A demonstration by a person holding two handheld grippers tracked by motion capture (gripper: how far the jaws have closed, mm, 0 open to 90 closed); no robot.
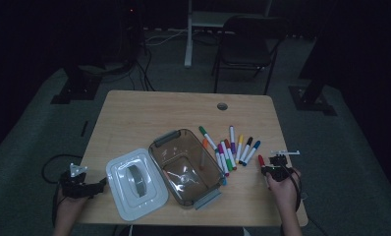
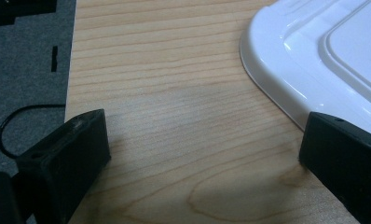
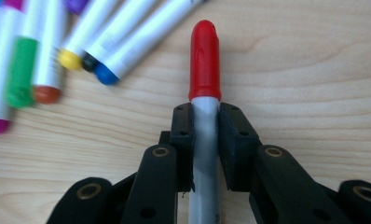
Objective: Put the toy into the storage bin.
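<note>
A red-capped marker [image 3: 205, 65] with a white barrel lies on the wooden table [image 1: 134, 113], and my right gripper [image 3: 205, 114] is shut on its barrel just below the cap. In the high view that red-capped marker [image 1: 262, 161] sits right of a fan of several coloured markers [image 1: 230, 147], with my right gripper [image 1: 269, 169] behind it. A clear brownish bin [image 1: 185, 167] stands mid-table, its white lid [image 1: 136, 183] lying to its left. My left gripper [image 1: 101, 186] rests at the table's left edge, open. In the left gripper view its jaws stand wide over bare wood, beside the white lid [image 2: 314, 56].
Yellow, black and blue marker caps [image 3: 88, 63] lie close to the left of the held marker. A chair [image 1: 247, 46] and a desk leg [image 1: 188, 34] stand on the dark floor beyond the table. A cable hole [image 1: 222, 106] sits near the far edge.
</note>
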